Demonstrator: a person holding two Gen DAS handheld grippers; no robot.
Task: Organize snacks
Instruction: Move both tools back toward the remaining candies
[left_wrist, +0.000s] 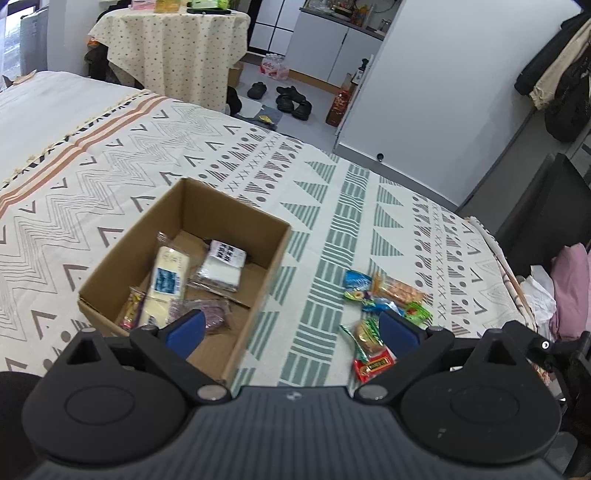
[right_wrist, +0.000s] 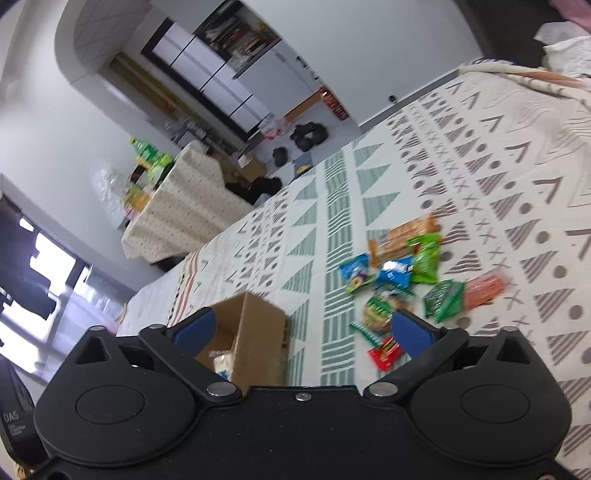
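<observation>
progress: part done | box on bed, holds about five packets | left: loose snacks piled on bed right of box, near edge | left tongs apart, empty | right tongs apart, empty | next, my guess: grab from pile

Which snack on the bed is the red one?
The small red packet at the near end of the loose pile; its neighbours are green, blue or orange.

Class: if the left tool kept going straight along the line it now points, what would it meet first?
Probably the near right wall of the cardboard box or the patterned bedspread just beside it; depth is unclear. The left tool is open and empty.
</observation>
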